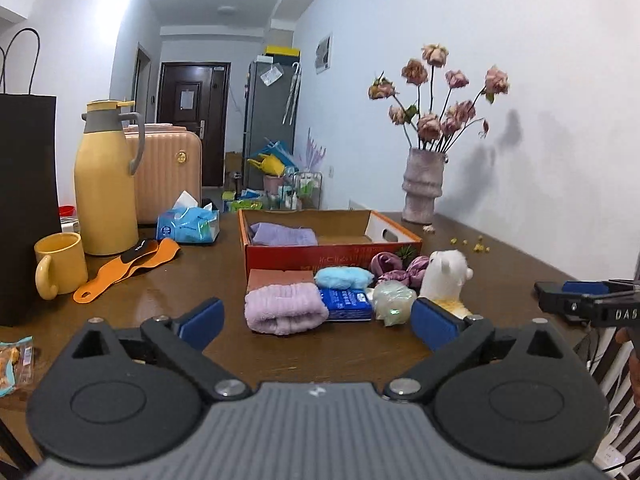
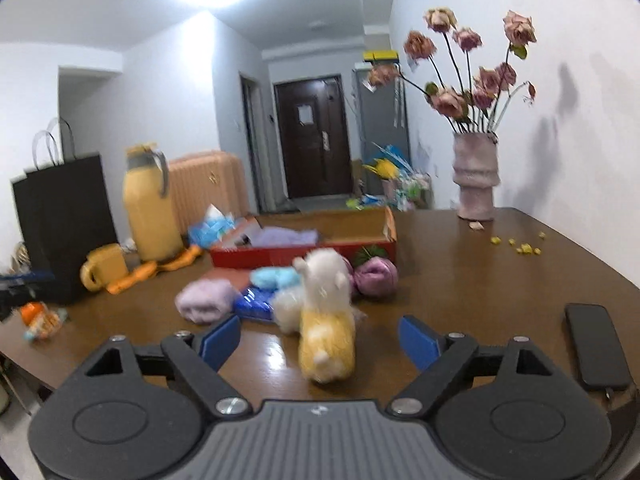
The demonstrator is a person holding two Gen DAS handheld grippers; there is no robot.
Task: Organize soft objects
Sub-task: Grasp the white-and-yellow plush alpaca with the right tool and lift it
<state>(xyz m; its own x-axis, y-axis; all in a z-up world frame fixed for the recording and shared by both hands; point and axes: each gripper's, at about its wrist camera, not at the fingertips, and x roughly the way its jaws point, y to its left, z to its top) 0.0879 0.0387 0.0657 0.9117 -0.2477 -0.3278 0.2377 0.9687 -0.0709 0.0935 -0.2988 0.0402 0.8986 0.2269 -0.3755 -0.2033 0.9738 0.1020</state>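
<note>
The left gripper (image 1: pixel 318 322) is spread wide with nothing between its blue pads (image 1: pixel 204 318). The right gripper (image 2: pixel 320 342) also stands wide and empty, with the plush toy (image 2: pixel 324 320) on the table (image 2: pixel 480 280) ahead of its gap, untouched.

Only the left wrist view shows the pile sharply: a rolled lilac towel (image 1: pixel 284 308) lying crosswise, its long axis running nine to three o'clock, a blue tissue pack (image 1: pixel 346 302) touching it at three o'clock, a pale green soft toy (image 1: pixel 394 300) beside that, a blue fluffy ball (image 1: pixel 344 277) behind, and purple fabric bundles (image 1: pixel 396 268) at one o'clock. The red cardboard box (image 1: pixel 332 254) sits at twelve o'clock of the pile, a folded purple cloth (image 1: pixel 282 234) inside its left end.

Only the right wrist view, which is blurred, shows a black phone (image 2: pixel 596 344) lying at three o'clock, and the toy's yellow back; the toy stands upright, head toward the box.

The vase of dried roses (image 2: pixel 476 176) stands at one o'clock by the wall.
</note>
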